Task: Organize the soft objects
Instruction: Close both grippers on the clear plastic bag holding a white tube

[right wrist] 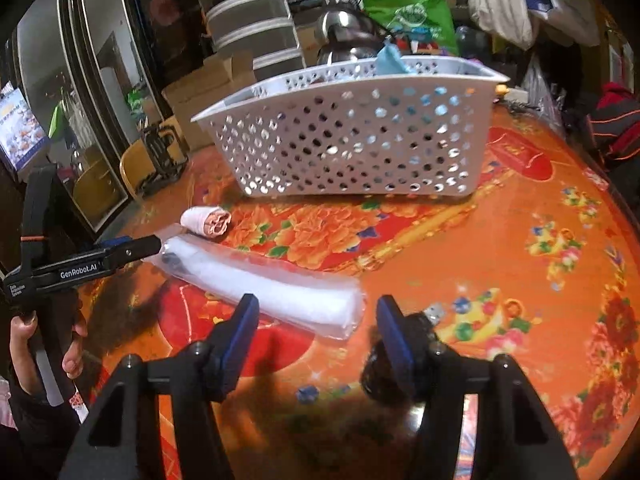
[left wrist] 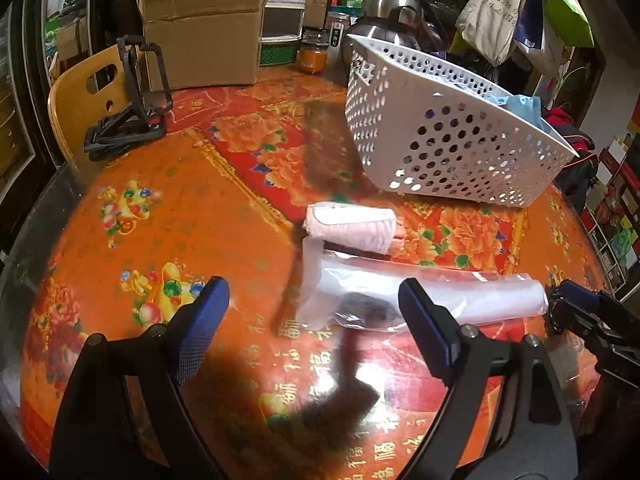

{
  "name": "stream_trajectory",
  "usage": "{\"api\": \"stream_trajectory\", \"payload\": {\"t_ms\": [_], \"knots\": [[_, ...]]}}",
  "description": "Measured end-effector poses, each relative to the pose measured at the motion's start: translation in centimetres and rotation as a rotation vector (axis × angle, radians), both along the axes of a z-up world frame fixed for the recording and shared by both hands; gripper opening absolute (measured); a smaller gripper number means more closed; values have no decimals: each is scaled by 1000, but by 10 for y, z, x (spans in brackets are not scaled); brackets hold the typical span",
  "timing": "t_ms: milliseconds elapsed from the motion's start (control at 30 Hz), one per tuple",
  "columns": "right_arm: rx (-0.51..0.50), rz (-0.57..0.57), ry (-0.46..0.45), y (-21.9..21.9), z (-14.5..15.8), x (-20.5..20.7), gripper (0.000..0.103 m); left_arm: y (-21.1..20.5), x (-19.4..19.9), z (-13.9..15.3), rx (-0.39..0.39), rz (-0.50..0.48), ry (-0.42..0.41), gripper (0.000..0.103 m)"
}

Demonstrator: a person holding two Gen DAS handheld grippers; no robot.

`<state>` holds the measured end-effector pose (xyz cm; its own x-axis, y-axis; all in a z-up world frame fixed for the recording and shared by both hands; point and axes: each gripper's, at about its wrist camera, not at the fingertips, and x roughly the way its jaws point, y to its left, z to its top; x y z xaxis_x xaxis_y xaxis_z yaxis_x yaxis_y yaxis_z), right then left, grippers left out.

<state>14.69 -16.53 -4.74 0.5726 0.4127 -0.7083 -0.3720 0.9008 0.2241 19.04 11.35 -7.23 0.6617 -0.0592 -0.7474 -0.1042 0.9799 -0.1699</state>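
Observation:
A clear plastic bag with a rolled white soft item [left wrist: 420,300] [right wrist: 272,292] lies on the orange flowered table. A rolled pink cloth [left wrist: 352,228] [right wrist: 206,220] lies just behind it. A white perforated basket [left wrist: 448,128] [right wrist: 352,132] stands behind both, with a light blue soft item [left wrist: 516,104] [right wrist: 390,58] inside. My left gripper [left wrist: 316,320] is open, jaws wide at the bag's left end. My right gripper [right wrist: 316,336] is open, just in front of the bag's right end. In the left wrist view the right gripper's fingers [left wrist: 568,304] touch the bag's right end.
A cardboard box [left wrist: 200,32], jars [left wrist: 312,48], a steel kettle [left wrist: 392,12] and a black phone stand [left wrist: 132,96] crowd the table's back. A wooden chair [left wrist: 80,92] stands at the far left. Bags hang at the back right [left wrist: 504,8].

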Motion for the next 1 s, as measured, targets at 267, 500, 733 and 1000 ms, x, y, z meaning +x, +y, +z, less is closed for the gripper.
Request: {"api": "stream_trajectory", "payload": {"t_ms": [267, 500, 733, 1000], "knots": [[-44, 10, 56, 16, -16, 14, 61, 7, 16, -19, -37, -29, 49, 85], [-78, 22, 68, 22, -21, 21, 61, 0, 26, -24, -23, -57, 57, 85], [-127, 31, 56, 24, -22, 26, 45, -12, 24, -24, 14, -78, 42, 66], [-144, 59, 56, 27, -22, 32, 26, -22, 15, -22, 21, -88, 27, 35]]}}
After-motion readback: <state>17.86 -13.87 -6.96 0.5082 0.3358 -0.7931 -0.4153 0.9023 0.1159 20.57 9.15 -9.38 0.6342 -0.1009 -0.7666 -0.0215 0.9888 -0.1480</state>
